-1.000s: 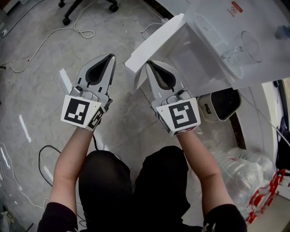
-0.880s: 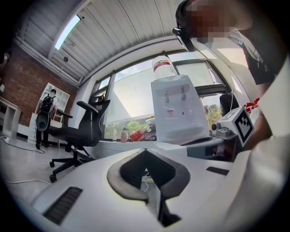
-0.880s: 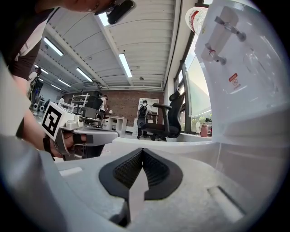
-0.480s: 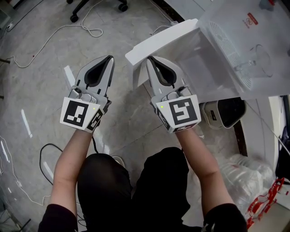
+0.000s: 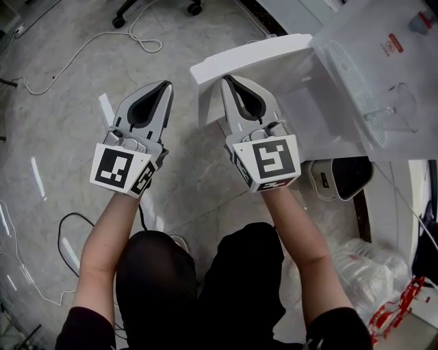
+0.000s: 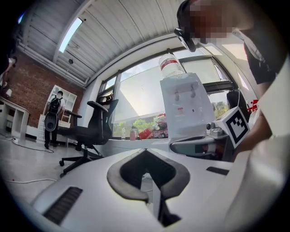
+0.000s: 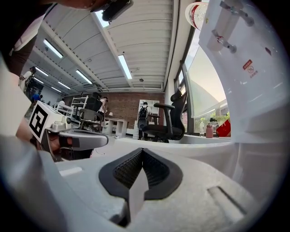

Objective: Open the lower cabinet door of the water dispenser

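The person's dark-trousered legs (image 5: 198,287) fill the bottom of the head view and are cut off by its lower edge. Both bare forearms reach forward from them.

The left gripper (image 5: 166,87) is held over bare floor (image 5: 55,137). Its jaws are clenched tip to tip with nothing between them, and it is well clear of the cabinet.

The right gripper (image 5: 226,82) is clenched the same way and is also empty. Its tips lie right under the near edge of the lower cabinet door (image 5: 250,56). The door's edge covers them, so whether they touch it cannot be told.

That door stands swung wide open, a white panel jutting out from the water dispenser (image 5: 356,55) at upper right. Behind it the cabinet opening (image 5: 301,102) shows only pale white walls, and its deeper part is hard to make out.

A clear glass jug (image 5: 400,106) sits on the dispenser's ribbed drip tray (image 5: 349,75). Whether it contains anything cannot be seen. In the left gripper view a water bottle (image 6: 171,65) stands upended on top of the dispenser, too far off to judge its level.

On the floor beside the dispenser a white appliance with a dark face (image 5: 339,174) is half tucked under its edge. Crumpled clear plastic bags (image 5: 363,273) lie nearer the person.

Farther out, a white cable (image 5: 82,48) loops across the floor. The wheeled base of an office chair (image 5: 157,8) is cut off by the top edge.
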